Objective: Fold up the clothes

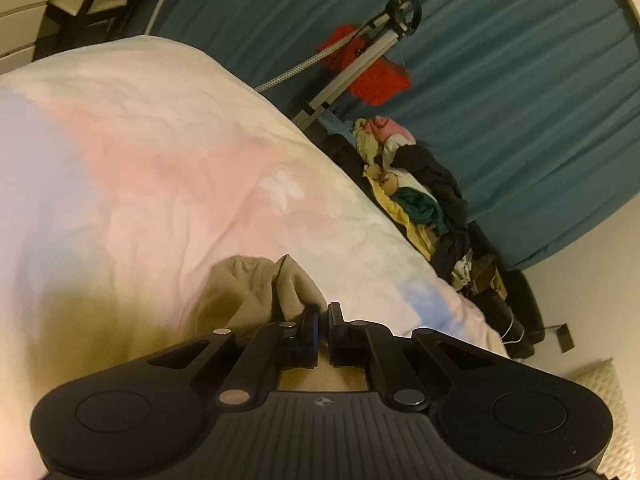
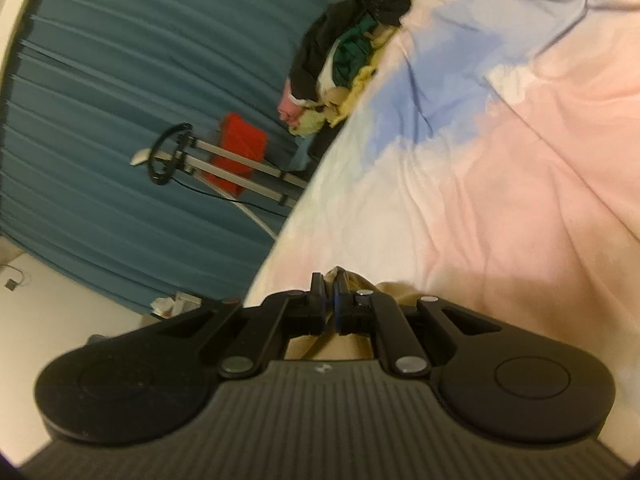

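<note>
A beige garment (image 1: 256,292) is bunched on the pastel bedspread (image 1: 160,152). My left gripper (image 1: 323,312) is shut on a fold of it, with cloth rising to the left of the fingers. In the right wrist view my right gripper (image 2: 329,285) is shut on another edge of the beige garment (image 2: 394,290), which shows between and behind the fingers. Most of the garment is hidden under both grippers.
A pile of mixed clothes (image 1: 416,196) lies past the bed's edge, also in the right wrist view (image 2: 352,60). A teal curtain (image 1: 500,80), a metal stand (image 1: 360,60) and a red object (image 1: 376,76) stand behind. The bedspread (image 2: 500,160) spreads wide.
</note>
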